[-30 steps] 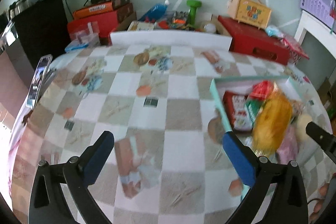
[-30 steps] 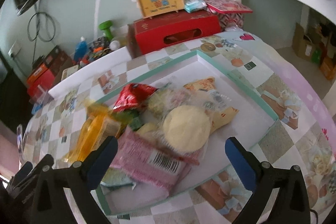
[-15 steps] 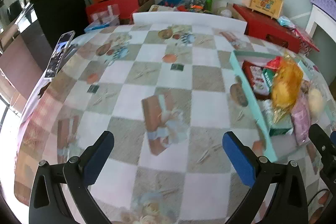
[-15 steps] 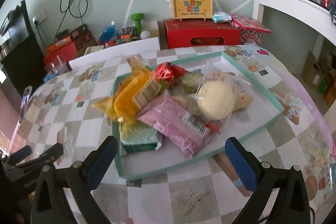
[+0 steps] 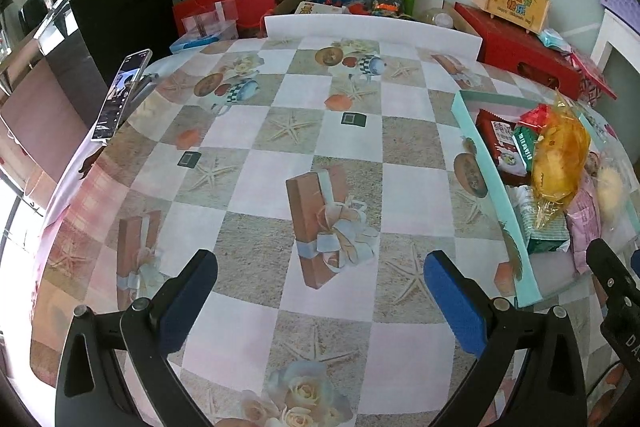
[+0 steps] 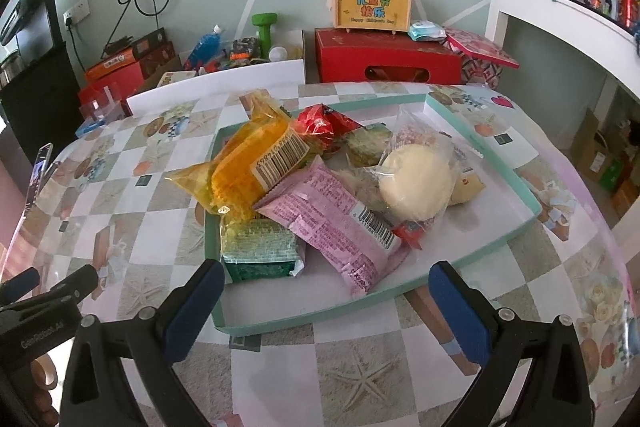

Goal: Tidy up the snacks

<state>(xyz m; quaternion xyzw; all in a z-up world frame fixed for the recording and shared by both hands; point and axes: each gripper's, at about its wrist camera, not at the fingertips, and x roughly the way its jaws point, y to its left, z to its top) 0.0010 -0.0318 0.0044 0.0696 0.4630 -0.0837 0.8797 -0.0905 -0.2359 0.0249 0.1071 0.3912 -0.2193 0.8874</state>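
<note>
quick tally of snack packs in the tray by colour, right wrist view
Yellow/orange: 1, the yellow pack
Pink: 1, the pink pack
Green: 2, the green pack and the olive pack
Red: 1, the red pack
Clear: 1, the round bun pack
Total: 6 clearly visible

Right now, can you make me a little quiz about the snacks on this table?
1. True or false: the pink packet lies inside the teal tray.
2. Which packet lies at the tray's near-left corner: A green, B red, C yellow?
3. Fill in: the right tool and the left tool both hold ____.

Key: 1 true. 2 A. 3 nothing; both are open.
</note>
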